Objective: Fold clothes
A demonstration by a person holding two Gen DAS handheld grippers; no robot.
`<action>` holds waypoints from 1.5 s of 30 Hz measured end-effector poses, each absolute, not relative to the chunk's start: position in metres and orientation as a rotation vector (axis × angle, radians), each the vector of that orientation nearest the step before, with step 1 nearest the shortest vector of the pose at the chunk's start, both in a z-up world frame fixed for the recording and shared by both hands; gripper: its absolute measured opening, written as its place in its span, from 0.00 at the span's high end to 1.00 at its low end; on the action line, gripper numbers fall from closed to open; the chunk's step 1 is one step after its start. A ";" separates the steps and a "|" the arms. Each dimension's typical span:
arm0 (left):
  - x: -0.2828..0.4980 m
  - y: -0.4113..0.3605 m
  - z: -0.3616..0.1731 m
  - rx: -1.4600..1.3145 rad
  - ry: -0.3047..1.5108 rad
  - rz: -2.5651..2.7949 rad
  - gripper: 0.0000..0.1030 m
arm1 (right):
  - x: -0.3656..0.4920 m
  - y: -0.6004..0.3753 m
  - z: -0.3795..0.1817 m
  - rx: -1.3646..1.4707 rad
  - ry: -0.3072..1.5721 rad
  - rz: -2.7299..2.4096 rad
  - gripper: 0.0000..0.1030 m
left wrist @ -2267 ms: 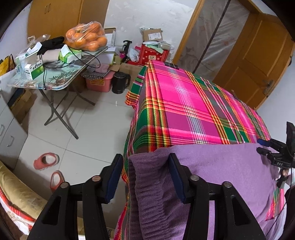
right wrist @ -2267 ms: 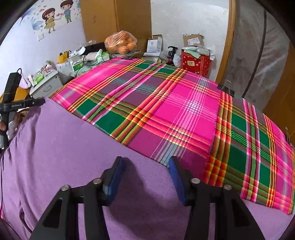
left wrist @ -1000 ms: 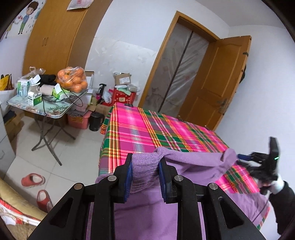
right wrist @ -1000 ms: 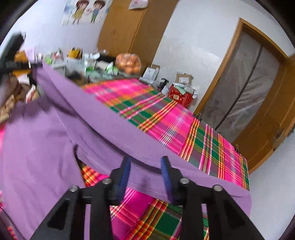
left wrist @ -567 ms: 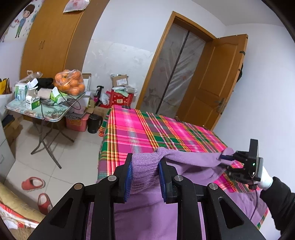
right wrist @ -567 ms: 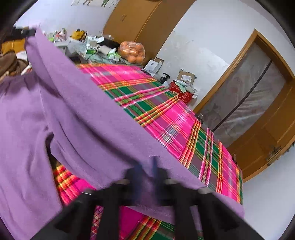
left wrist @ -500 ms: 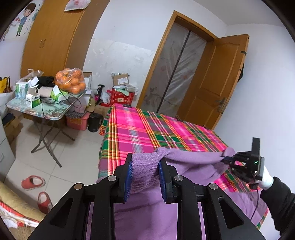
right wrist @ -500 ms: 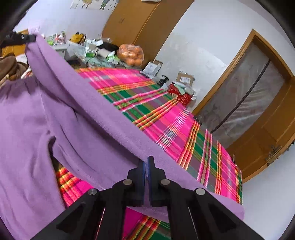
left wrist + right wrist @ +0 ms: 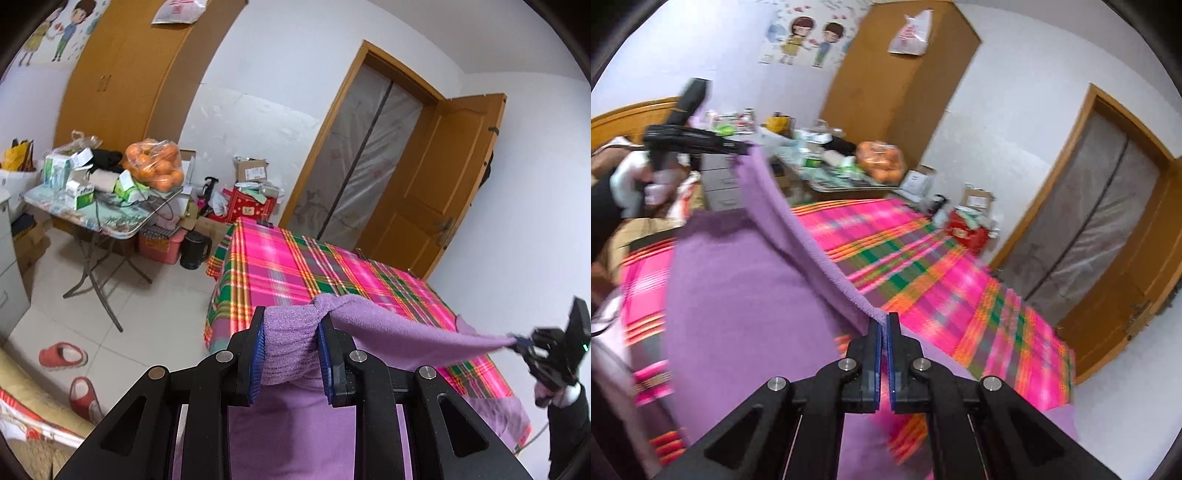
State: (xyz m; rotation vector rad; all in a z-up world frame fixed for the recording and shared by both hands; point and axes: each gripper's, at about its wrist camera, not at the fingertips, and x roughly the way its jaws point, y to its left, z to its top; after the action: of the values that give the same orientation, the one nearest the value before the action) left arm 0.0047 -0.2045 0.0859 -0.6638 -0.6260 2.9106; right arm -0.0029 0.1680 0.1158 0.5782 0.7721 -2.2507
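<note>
Right now both grippers hold one purple garment (image 9: pixel 399 336) up in the air over the table with the pink plaid cloth (image 9: pixel 295 266). The left gripper (image 9: pixel 291 350) has its two fingers squeezed on a thick, bunched, ribbed part of the cloth, so they stand a little apart with the wad packed between them. The right gripper (image 9: pixel 884 345) has its fingers pressed almost together on a thin edge of the same garment, which sticks out just past the tips. Between the two grips the top edge is pulled into a fairly straight line. The rest hangs down below the fingers, and some of it lies on the plaid cloth.

My guess is that this step is lifting one edge to carry it over for a fold, or to spread the garment flat. The pictures do not tell which.

To do it well, both squeezes should stay tight. The right one has only a small bite of cloth, so a hard tug could pull it free. Keeping both grippers at the same height and the line between them tight, without stretching it, would help. Moving both together and slowly should let the hanging part follow without twisting.
</note>
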 end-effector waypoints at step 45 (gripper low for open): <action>0.097 -0.198 -0.009 -0.877 -1.101 2.742 0.49 | 0.070 0.148 0.018 0.735 0.762 -2.084 0.72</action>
State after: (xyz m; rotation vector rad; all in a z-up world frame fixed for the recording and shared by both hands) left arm 0.0974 -0.1977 -0.0090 -0.8765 -1.1009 2.7422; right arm 0.0705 0.1483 0.0183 0.7350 0.7623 -2.0839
